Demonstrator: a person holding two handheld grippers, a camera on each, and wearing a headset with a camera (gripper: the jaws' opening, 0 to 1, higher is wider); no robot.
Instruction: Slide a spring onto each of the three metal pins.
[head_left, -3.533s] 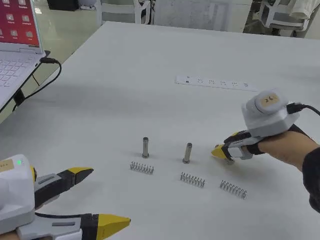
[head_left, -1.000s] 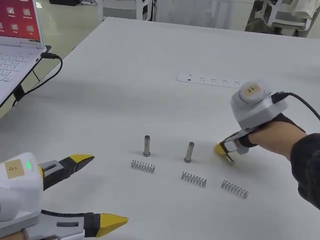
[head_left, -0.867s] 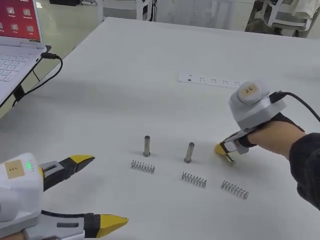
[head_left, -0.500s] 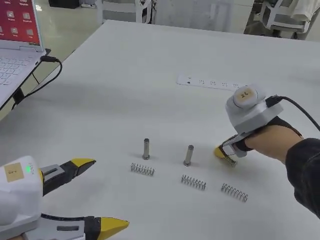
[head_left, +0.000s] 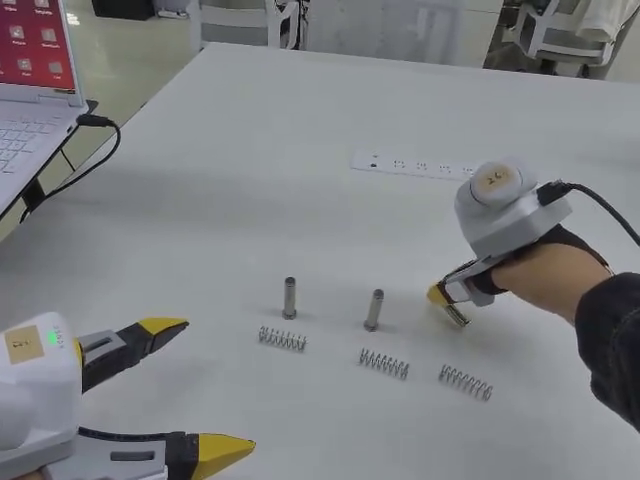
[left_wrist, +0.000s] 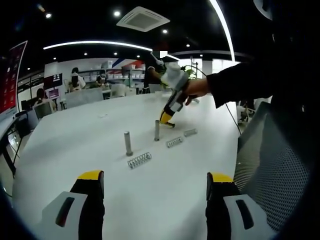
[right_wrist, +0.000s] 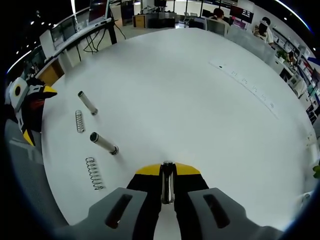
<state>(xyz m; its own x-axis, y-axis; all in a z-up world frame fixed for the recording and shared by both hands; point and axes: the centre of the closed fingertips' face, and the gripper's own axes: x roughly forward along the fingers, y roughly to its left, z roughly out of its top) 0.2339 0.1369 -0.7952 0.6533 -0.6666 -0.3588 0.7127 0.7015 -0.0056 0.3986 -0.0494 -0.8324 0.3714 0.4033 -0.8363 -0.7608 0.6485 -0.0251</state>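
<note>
- The right gripper (head_left: 447, 302) is held in a hand (head_left: 545, 275) at the right side of the desk (head_left: 300, 200). It slopes down and to the left, with its yellow tips low over the desk surface.
- Its jaws are clamped on the third pin (head_left: 456, 317). In the right gripper view this pin (right_wrist: 167, 187) lies lengthwise between the jaws.
- The third pin is tilted. Whether its lower end touches the desk cannot be told.
- The left gripper (head_left: 198, 388) is low at the near left corner, roughly level, pointing right. Its jaws are spread wide and hold nothing.
- The left pin (head_left: 289, 298) and middle pin (head_left: 374, 309) stand upright on the desk, both bare.
- The pins are short grey metal cylinders with a wider foot.
- The left spring (head_left: 282, 340), middle spring (head_left: 384, 364) and right spring (head_left: 465, 381) lie flat in a row. The first two each lie just in front of a pin; the right spring lies in front of the right gripper.
- The springs are thin open wire coils, well apart from each other.
- The desk is plain white. A white power strip (head_left: 410, 166) lies beyond the pins.
- A laptop (head_left: 25, 110) with a black cable (head_left: 85, 160) sits at the far left.
- The left gripper view shows an open office with ceiling lights and seated people.
</note>
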